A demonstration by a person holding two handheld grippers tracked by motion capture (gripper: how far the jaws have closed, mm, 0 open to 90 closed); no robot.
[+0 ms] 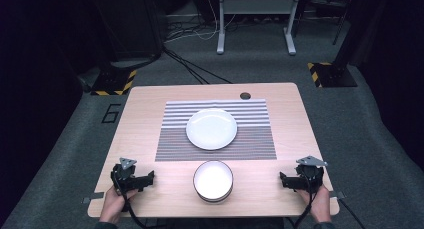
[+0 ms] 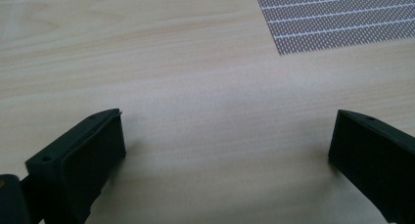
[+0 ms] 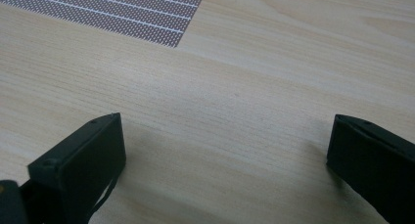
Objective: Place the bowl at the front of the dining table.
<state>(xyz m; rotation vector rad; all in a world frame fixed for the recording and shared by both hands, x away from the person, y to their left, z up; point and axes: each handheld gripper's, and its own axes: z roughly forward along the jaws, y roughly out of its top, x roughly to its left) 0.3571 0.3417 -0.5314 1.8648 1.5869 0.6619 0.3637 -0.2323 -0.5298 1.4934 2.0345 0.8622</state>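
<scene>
My left gripper (image 1: 148, 178) rests on the bench (image 1: 140, 109) with jaws spread wide and empty, the bowl (image 1: 213, 180) sits between at the near edge, my right gripper (image 1: 283, 179) likewise gapes idle, so I judge nothing begun: next, reach for the bowl.

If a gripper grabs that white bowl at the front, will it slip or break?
The white bowl looks glossy and hard, likely ceramic, so its rim may be slippery between the jaws and could chip if dropped. It sits low and wide on the table, so a push would probably slide it rather than tip it.
</scene>
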